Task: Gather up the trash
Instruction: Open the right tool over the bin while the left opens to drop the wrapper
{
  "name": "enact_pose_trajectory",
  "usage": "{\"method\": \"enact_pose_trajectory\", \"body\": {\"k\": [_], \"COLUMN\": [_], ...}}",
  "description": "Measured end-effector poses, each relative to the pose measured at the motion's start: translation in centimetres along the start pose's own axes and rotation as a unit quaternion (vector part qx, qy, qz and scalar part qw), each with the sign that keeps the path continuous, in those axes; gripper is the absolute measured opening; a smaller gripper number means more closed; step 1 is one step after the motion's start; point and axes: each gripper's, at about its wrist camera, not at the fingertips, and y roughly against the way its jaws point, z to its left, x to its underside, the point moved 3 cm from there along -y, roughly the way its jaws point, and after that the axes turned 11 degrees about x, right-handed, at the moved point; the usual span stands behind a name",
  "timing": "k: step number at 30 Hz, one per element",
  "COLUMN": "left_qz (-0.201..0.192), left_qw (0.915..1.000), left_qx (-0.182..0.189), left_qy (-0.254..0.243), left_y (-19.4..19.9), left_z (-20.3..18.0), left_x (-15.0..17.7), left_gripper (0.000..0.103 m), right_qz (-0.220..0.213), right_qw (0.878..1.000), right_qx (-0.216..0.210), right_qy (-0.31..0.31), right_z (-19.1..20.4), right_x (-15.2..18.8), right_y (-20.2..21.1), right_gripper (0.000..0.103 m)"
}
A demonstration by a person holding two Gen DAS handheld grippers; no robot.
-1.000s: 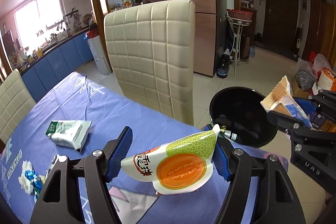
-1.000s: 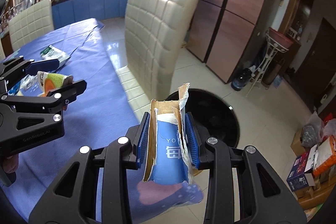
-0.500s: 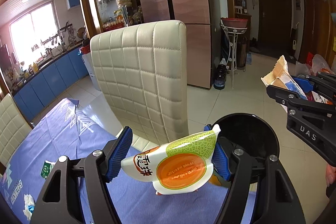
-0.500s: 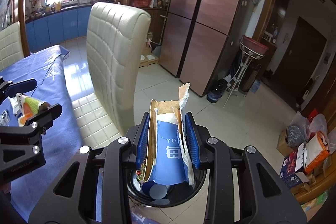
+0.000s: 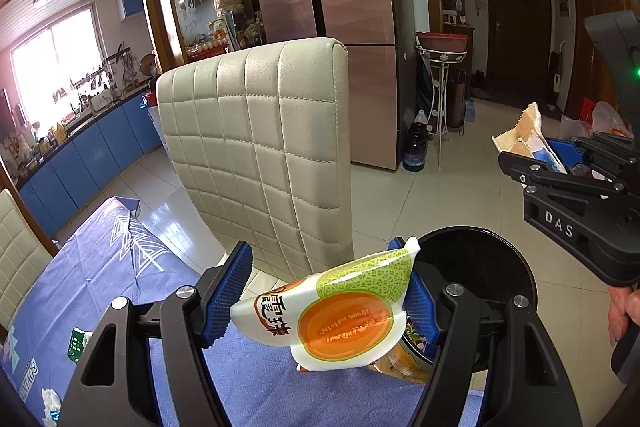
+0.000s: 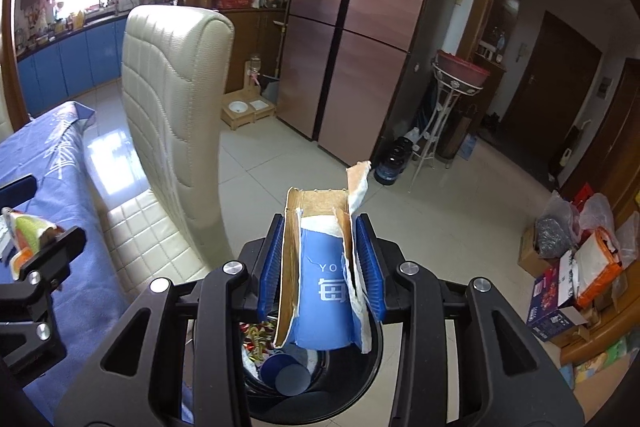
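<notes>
My left gripper is shut on a white snack wrapper printed with a green and orange melon, held over the table's edge. Just beyond it on the floor stands a round black trash bin. My right gripper hangs directly above that bin. A torn blue cardboard carton stands upright between its blue pads. The jaws are opening, and the carton is still pinched. Blue discs and coloured wrappers lie inside the bin.
A cream quilted chair stands between the blue-clothed table and the bin. A green packet and crumpled paper lie on the cloth. Boxes and bags crowd the floor at right; a metal stand is by the fridge.
Both grippers have swung from over the table toward the bin, each with its item. The bin now sits straight beneath the right gripper and close in front of the left one.
</notes>
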Motion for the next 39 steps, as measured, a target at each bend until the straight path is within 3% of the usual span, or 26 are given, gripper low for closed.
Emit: {"method": "enact_pose_trajectory", "body": {"k": [1, 2, 4, 7, 10, 20, 35, 39], "left_qz": [0.000, -0.001, -0.002, -0.003, -0.004, -0.007, -0.017, -0.010], "left_qw": [1.0000, 1.0000, 1.0000, 1.0000, 1.0000, 0.9998, 0.9968, 0.9945], "left_qx": [0.001, 0.001, 0.001, 0.000, 0.000, 0.014, 0.069, 0.098], "left_qy": [0.001, 0.002, 0.003, 0.002, 0.000, -0.012, -0.037, -0.034], "left_y": [0.0, 0.0, 0.0, 0.0, 0.0, -0.8, -2.7, -3.4], "left_z": [0.0, 0.0, 0.0, 0.0, -0.1, -2.2, -8.0, -9.1], "left_x": [-0.1, -0.1, -0.3, -0.4, -0.6, -1.7, -4.0, -4.3], "left_gripper": [0.068, 0.068, 0.068, 0.068, 0.068, 0.068, 0.069, 0.073], "right_qz": [0.002, 0.005, -0.015, -0.015, -0.011, -0.007, 0.033, 0.040], "right_qw": [1.000, 1.000, 0.999, 0.999, 0.999, 0.998, 0.992, 0.991], "right_qx": [0.004, 0.007, 0.029, 0.038, 0.049, 0.063, 0.109, 0.117], "right_qy": [-0.002, -0.005, -0.014, -0.012, -0.012, -0.009, -0.045, -0.053], "right_z": [-0.1, -0.2, -0.7, -0.9, -1.0, -2.6, -8.4, -9.5], "right_x": [-0.1, -0.1, -0.2, -0.3, -0.2, 0.5, 4.7, 5.6], "right_y": [-0.2, -0.3, 0.1, 0.0, -0.2, -0.1, 0.0, 0.4], "right_gripper": [0.056, 0.083, 0.092, 0.092, 0.099, 0.099, 0.099, 0.099]}}
